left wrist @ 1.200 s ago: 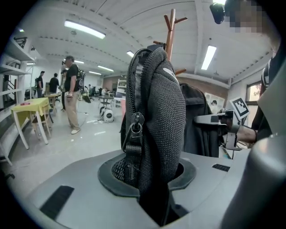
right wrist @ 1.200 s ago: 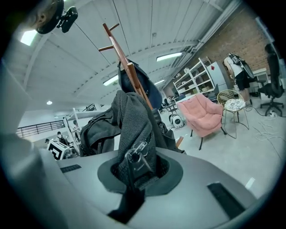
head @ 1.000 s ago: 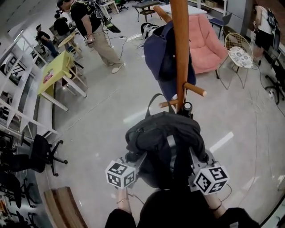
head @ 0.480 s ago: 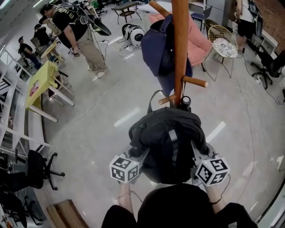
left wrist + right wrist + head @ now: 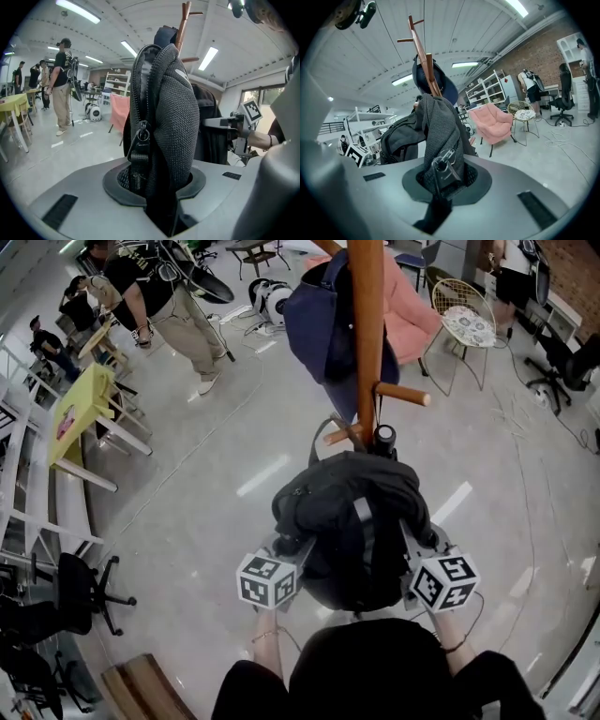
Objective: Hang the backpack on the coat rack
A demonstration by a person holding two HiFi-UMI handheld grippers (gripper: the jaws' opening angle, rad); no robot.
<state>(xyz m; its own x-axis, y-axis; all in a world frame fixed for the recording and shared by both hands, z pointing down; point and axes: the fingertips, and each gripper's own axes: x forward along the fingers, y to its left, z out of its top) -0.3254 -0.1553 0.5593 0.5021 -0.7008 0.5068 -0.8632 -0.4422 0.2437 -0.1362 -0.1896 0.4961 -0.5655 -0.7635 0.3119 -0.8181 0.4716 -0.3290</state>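
A: Grips?
B: My left gripper [image 5: 292, 554] pinches the dark grey fabric backpack [image 5: 352, 517] at its zipper edge; my right gripper [image 5: 415, 547] clamps a mesh strap.
A: Position?
B: Held between both; the orange wooden coat rack [image 5: 366, 343] stands at twelve o'clock.

— Bright enough?
— Yes: ceiling strip lights [image 5: 77, 10] overhead, streaks of glare on the glossy floor [image 5: 264, 474].
— Sharp?
— Mostly; fisheye bends the edges, corners go dark in both gripper views.
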